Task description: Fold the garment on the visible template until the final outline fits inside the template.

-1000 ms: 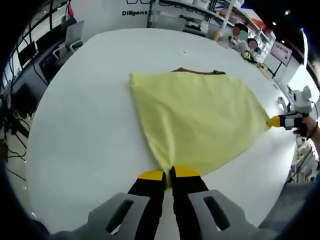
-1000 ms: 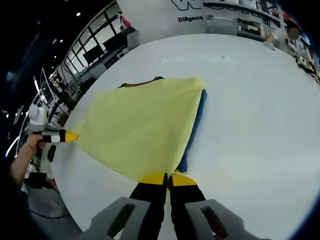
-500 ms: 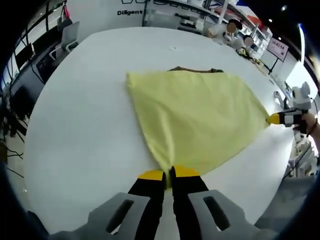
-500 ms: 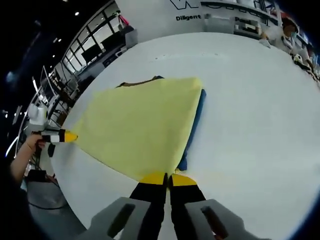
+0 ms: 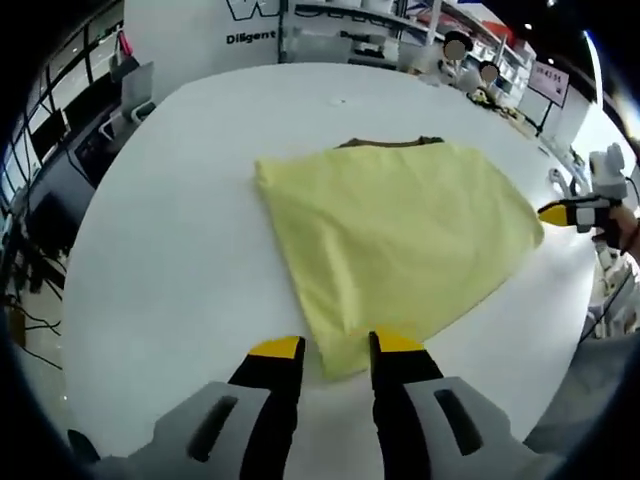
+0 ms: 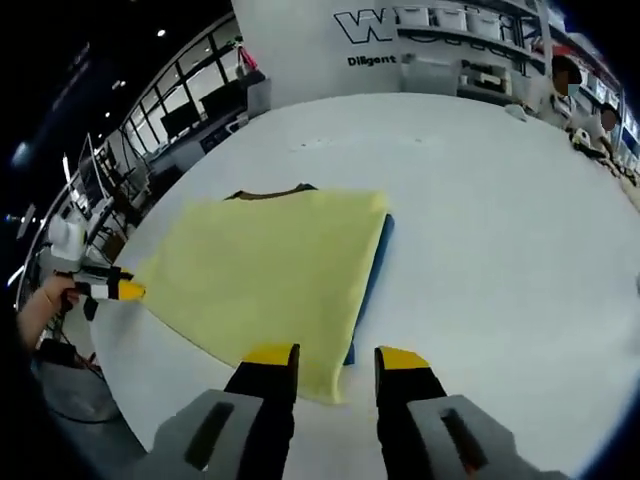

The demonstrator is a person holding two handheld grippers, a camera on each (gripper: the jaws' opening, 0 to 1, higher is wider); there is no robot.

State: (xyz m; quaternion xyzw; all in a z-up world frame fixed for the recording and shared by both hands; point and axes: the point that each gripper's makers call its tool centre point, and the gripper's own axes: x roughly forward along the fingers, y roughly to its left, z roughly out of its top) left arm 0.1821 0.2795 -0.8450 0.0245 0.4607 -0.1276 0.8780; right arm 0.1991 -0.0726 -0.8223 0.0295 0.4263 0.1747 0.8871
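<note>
Lying flat on the large white round table, the pale yellow folded cloth garment spreads out as a rough four-sided sheet in the left gripper view, its near corner reaching down between that view's own jaws. The left gripper, black with yellow tips, stands with its jaws parted; the yellow corner lies in the gap between them, and neither tip visibly pinches the fabric. At the garment's far edge a thin brown strip peeks out from underneath.

In the right gripper view the same garment lies on the table, and a narrow blue template edge shows along its right side, the yellow fabric covering the rest. The right gripper also has its jaws spread apart; the garment's near corner sits between them, just beside the left tip, with nothing clamped.

Each tool appears in the other's view: the right gripper shows at the right edge of the left gripper view, near the garment's right corner but apart from it, and the left gripper shows at the left of the right gripper view, held by a person's hand, its yellow tip just beside the cloth's left corner. Whether that tip touches the fabric cannot be told.
</note>
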